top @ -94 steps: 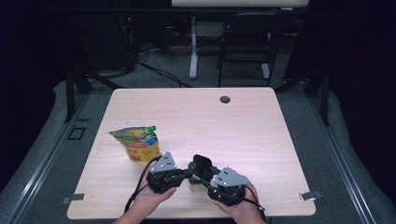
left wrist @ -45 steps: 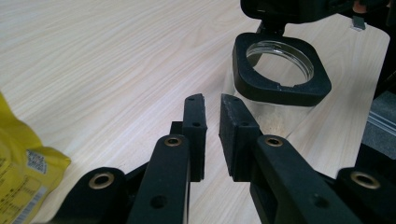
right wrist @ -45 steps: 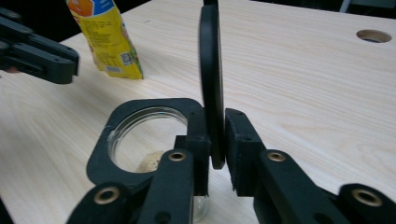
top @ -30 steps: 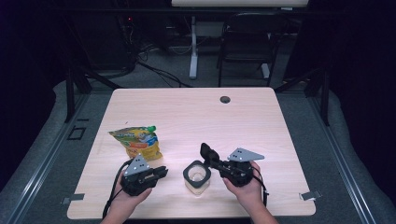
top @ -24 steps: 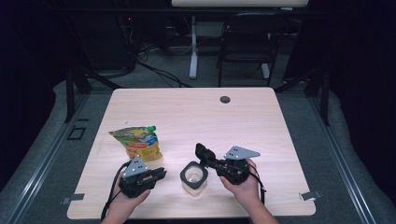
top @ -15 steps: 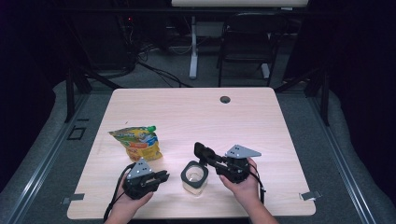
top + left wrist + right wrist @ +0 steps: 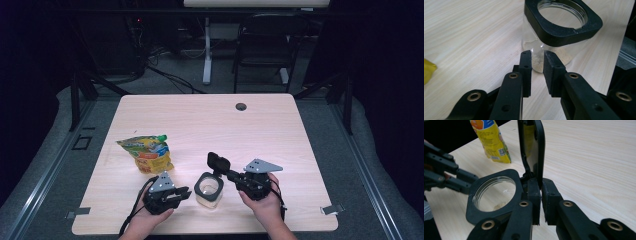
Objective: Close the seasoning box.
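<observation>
1. The right gripper (image 7: 537, 195) has its jaws pressed on the lower edge of the black flip lid (image 7: 534, 150) of the jar, beside the hinge. The lid stands upright, open, above the jar's mouth.
2. The left gripper (image 7: 537, 65) has its jaws nearly together, with only a narrow gap between them and nothing inside. Their tips are just in front of the glass wall of the jar (image 7: 554, 35), low down; I cannot tell if they touch it.
3. In the high view, the left gripper (image 7: 172, 194) lies in the person's left hand (image 7: 145, 222) just left of the jar (image 7: 209, 190), and the right gripper (image 7: 235, 176) in the right hand (image 7: 265, 205) reaches to the lid (image 7: 218, 162) from the right.
4. The jar stands upright on the wooden table (image 7: 280, 130), near the front edge, between the two grippers. It has a black square collar around a round mouth, and a little pale powder lies at its bottom.
5. A yellow pouch (image 7: 147, 154) with a green cap lies on the table, behind and to the left of the left gripper, apart from the jar.
6. A small dark round hole (image 7: 241, 106) is in the table near the far edge.
</observation>
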